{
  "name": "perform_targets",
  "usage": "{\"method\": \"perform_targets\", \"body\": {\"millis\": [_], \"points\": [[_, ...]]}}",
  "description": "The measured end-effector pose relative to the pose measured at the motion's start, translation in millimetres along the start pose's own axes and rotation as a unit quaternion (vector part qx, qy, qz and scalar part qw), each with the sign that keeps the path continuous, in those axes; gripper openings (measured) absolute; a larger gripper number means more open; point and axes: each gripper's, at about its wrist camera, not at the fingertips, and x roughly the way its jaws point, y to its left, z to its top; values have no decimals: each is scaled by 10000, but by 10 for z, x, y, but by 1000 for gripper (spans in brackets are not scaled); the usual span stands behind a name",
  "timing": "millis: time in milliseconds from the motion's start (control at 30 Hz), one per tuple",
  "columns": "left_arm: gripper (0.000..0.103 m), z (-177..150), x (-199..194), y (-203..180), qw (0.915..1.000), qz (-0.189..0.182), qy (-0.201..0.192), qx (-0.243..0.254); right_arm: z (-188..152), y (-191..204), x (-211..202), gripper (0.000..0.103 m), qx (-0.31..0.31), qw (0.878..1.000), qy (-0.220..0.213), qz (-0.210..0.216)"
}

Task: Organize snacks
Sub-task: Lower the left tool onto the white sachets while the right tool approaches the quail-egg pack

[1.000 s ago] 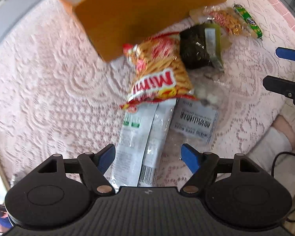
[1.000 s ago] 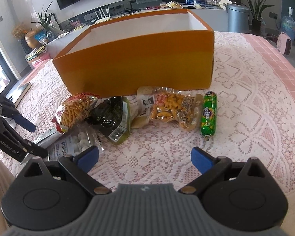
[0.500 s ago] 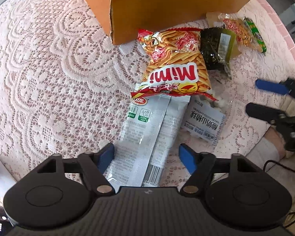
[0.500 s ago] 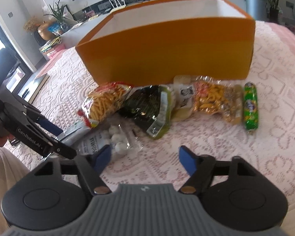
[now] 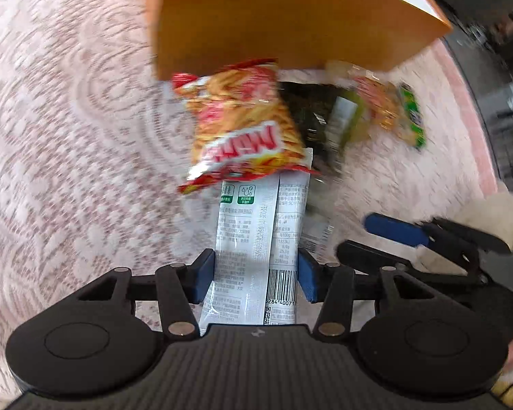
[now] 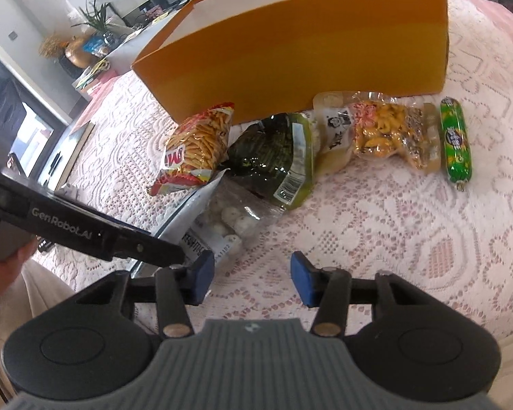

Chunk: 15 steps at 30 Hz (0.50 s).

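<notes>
Left of snacks: bare lace tablecloth [image 5: 68, 136], open ground for a gripper.
Far side: orange box [image 6: 307, 44] walls off the row; the Mimi chip bag [image 5: 242, 126] lies against its front.
Middle: seaweed pack [image 6: 273, 153], clear bag of white sweets [image 6: 232, 218] and white sachet [image 5: 256, 239] overlap, no gap between them.
Near right: bare cloth in front of the green sausage [image 6: 456, 140].
Near left: the two grippers crowd each other.

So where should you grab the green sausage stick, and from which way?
Grab the green sausage around its middle, coming down from above, probably with the right gripper. It lies flat on the lace tablecloth, long and narrow, so the fingers fit across it. Its right side is clear; the clear nut pack sits close on its left.
</notes>
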Motion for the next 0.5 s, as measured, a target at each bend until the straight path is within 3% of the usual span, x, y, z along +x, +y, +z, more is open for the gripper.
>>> {"method": "perform_targets", "body": {"millis": [200, 400, 433, 500], "points": [[66, -89, -5, 74, 9999, 56, -105, -60, 16, -6, 80, 53, 216, 9998, 24, -14], [60, -110, 31, 100, 9995, -36, -274, -125, 12, 58, 160, 54, 228, 9997, -93, 64], [60, -129, 15, 129, 9995, -54, -296, -137, 13, 68, 172, 47, 221, 9997, -119, 63], [59, -164, -3, 148, 9994, -53, -331, -124, 19, 82, 203, 23, 235, 9996, -95, 121]]}}
